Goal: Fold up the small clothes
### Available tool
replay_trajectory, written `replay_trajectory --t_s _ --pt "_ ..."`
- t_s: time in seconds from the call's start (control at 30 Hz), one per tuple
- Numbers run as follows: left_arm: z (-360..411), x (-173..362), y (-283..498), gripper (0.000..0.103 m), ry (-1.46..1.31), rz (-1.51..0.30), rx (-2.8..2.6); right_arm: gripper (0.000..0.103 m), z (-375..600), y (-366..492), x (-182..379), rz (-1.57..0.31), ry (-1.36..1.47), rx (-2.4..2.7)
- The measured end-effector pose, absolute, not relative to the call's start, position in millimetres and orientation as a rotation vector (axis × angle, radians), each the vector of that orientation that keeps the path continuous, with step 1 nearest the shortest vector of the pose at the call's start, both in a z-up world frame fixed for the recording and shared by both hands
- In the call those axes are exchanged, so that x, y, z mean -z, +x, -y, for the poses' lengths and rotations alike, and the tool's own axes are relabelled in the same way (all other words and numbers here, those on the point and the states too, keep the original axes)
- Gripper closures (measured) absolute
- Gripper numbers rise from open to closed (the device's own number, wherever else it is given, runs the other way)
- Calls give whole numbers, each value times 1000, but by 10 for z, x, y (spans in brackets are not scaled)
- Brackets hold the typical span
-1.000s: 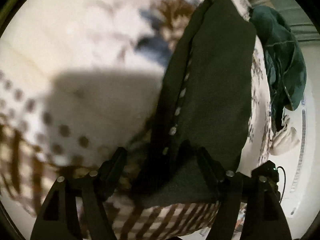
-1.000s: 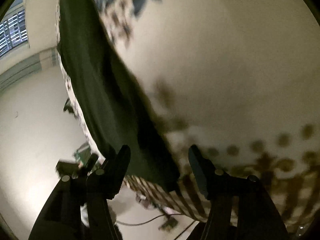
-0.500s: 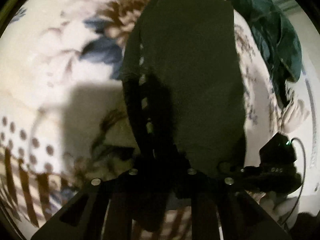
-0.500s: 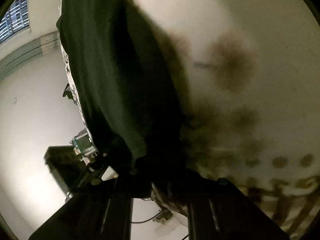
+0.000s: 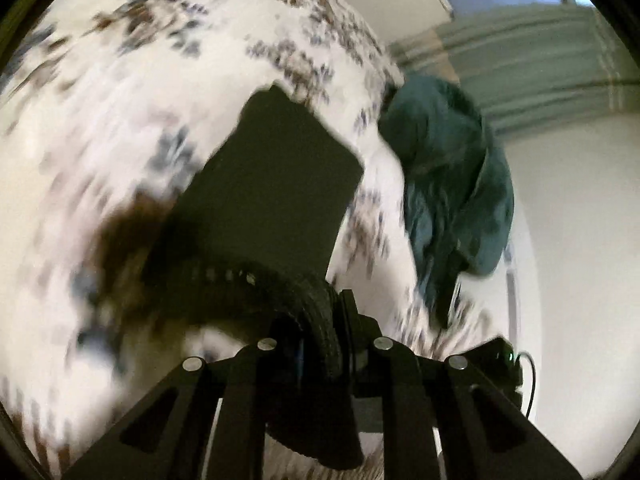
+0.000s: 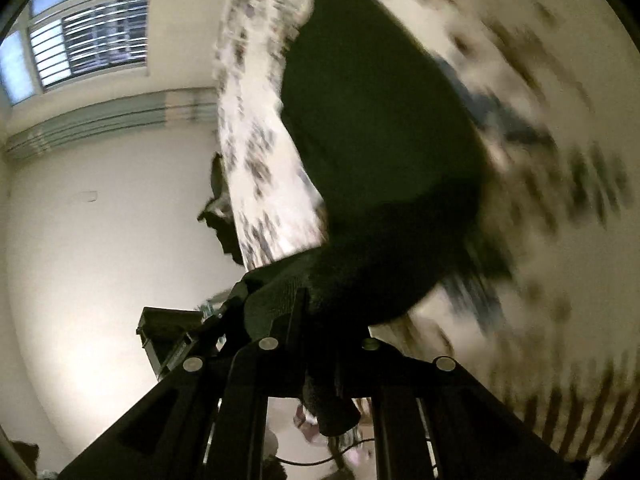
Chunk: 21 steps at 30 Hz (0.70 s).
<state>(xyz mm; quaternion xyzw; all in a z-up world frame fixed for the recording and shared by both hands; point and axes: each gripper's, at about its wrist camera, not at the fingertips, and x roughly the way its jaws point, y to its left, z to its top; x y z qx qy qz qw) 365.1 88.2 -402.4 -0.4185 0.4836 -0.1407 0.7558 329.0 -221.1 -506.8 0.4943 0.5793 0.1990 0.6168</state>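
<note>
Left tool (image 5: 320,344) clenched on the near edge of a dark cloth (image 5: 280,184), fabric bunched and rolled between the fingers. Right tool (image 6: 320,344) likewise clamped on the same dark cloth (image 6: 380,128), a thick wad pinched between its fingers and a tail of fabric hanging below them. Ahead of both tools, cloth stretched flat away over a floral bedspread (image 5: 120,120), far corners lying on it, near end lifted into the grips. Bedspread (image 6: 256,160) blurred in both views. To the right of the left tool, beyond the cloth, a crumpled teal garment (image 5: 452,184) at the bed's edge. To the left of the right tool, pale wall (image 6: 100,220) and a barred window (image 6: 88,48) up high.
</note>
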Motion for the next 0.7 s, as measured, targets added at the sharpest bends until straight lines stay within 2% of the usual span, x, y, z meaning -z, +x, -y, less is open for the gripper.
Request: replay_trajectory --t_s 0.2,0.27,0.3,0.33,0.37,0.43,0.47,0.5,0.53,0.57,0.6,0.7 --pt "-976 4411 5121 90 -927 -1046 354 93 2265 4953 5017 -1212 1061 -374" --pt "-1024 4624 5572 84 -960 -1076 376 93 2370 5474 5088 -1194 1049 -329" --pt "-1066 4729 5830 74 -974 -1104 365 93 2405 5784 5158 -1185 1039 -314" --pt "-1104 4773 5993 59 -988 -1111 357 93 2416 6048 5193 -1187 1034 -301" --pt "-1182 4784 6132 52 -1024 -1090 363 89 2439 6287 5264 -1203 1043 -290" --pt "-1310 4689 6169 48 -1053 -1039 380 87 2413 6691 5513 -1250 1112 -284" --pt "-1374 4625 6165 45 -1050 -1011 397 78 2422 6780 5583 -1253 1146 -293" --pt "-1433 4553 6136 31 -1017 -983 394 68 2478 6838 5593 -1236 1177 -305" --pt "-1451 4510 6118 28 -966 -972 376 46 2541 6866 5554 -1198 1198 -317" --pt "-1445 4487 6100 28 -905 -972 371 30 2580 6854 5536 -1157 1216 -332" --pt "-1397 4493 6116 28 -814 -997 364 26 2626 6816 5503 -1124 1221 -339" --pt "-1171 4667 6209 28 -591 -1091 323 24 2714 6691 5413 -1132 1065 -257"
